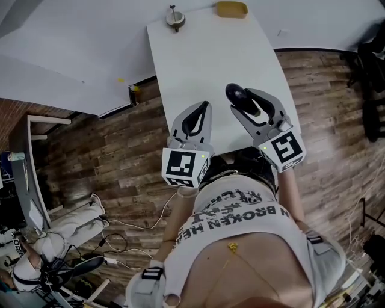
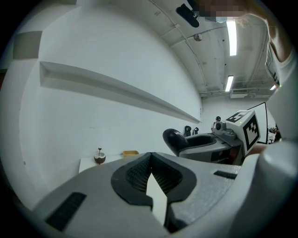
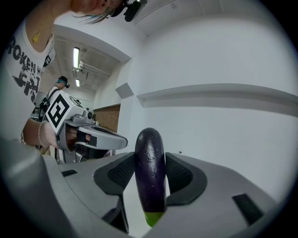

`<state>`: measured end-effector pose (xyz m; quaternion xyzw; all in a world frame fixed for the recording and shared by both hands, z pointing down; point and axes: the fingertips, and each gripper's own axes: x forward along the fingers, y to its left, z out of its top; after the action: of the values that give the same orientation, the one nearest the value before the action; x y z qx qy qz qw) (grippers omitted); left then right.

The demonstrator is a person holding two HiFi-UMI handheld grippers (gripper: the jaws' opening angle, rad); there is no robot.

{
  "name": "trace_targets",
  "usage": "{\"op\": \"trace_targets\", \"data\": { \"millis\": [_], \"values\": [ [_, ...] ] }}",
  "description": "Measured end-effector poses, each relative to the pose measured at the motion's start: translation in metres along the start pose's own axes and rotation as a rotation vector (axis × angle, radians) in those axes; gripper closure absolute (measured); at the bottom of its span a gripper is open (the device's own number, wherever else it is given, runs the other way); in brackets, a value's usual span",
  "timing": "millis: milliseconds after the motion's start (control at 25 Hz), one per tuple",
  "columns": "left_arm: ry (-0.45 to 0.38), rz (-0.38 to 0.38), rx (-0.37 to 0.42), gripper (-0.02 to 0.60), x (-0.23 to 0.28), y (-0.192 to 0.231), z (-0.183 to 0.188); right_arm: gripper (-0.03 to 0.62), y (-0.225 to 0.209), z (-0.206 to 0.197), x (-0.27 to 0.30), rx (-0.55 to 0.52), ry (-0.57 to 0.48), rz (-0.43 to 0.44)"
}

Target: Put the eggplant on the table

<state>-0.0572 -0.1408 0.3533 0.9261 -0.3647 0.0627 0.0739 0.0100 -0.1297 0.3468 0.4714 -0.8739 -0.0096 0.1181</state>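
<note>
The white table (image 1: 204, 54) stretches ahead of both sets of fingers, its near edge hidden by the person's body. The right gripper (image 1: 246, 101) clamps the eggplant (image 3: 150, 172) between its pads, over the table. The eggplant's dark tip pokes past the fingertips and its green end is partly hidden behind them. The left gripper (image 2: 150, 158) has its fingers meeting at the tips, with nothing between them. Far beyond, a small round object (image 1: 175, 18) and a yellow thing (image 1: 231, 9) are too small to identify.

Each handheld unit, the left gripper (image 1: 206, 106) and the right gripper (image 1: 243, 99), has a grey moulded shell that tapers into two curved jaws. The inner jaw faces carry black ribbed pads (image 2: 138, 175). A marker cube (image 1: 180, 167) printed with black-and-white squares sits at the rear of each shell (a small green light (image 1: 204, 157) glows beside it). The operator wears a white top (image 1: 240, 216) with black block lettering and a thin gold necklace (image 1: 231, 246).
</note>
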Motion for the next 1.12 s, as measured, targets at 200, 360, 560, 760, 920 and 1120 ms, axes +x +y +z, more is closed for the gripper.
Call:
{"op": "trace_targets", "data": {
  "millis": [200,360,560,760,920,1120],
  "values": [
    [-0.008,0.024,-0.011,0.577,0.022,-0.024,0.007,0.39,-0.026,0.002,-0.016,-0.016,-0.007,0.043],
    [-0.011,0.036,-0.016,0.577,0.038,-0.041,0.012,0.39,-0.047,0.001,-0.025,-0.001,-0.008,0.071],
    [-0.004,0.071,-0.024,0.577,0.052,-0.046,0.011,0.39,-0.062,-0.004,-0.023,0.005,-0.009,0.108],
    [0.002,0.087,-0.022,0.577,0.06,-0.044,0.011,0.39,-0.069,-0.007,-0.017,0.009,-0.011,0.132],
    [0.011,0.095,-0.025,0.577,0.061,-0.045,0.009,0.39,-0.07,-0.01,-0.017,0.006,-0.009,0.148],
    [0.013,0.096,-0.024,0.577,0.06,-0.042,0.009,0.39,-0.067,-0.01,-0.012,0.004,-0.001,0.162]
  ]
}}
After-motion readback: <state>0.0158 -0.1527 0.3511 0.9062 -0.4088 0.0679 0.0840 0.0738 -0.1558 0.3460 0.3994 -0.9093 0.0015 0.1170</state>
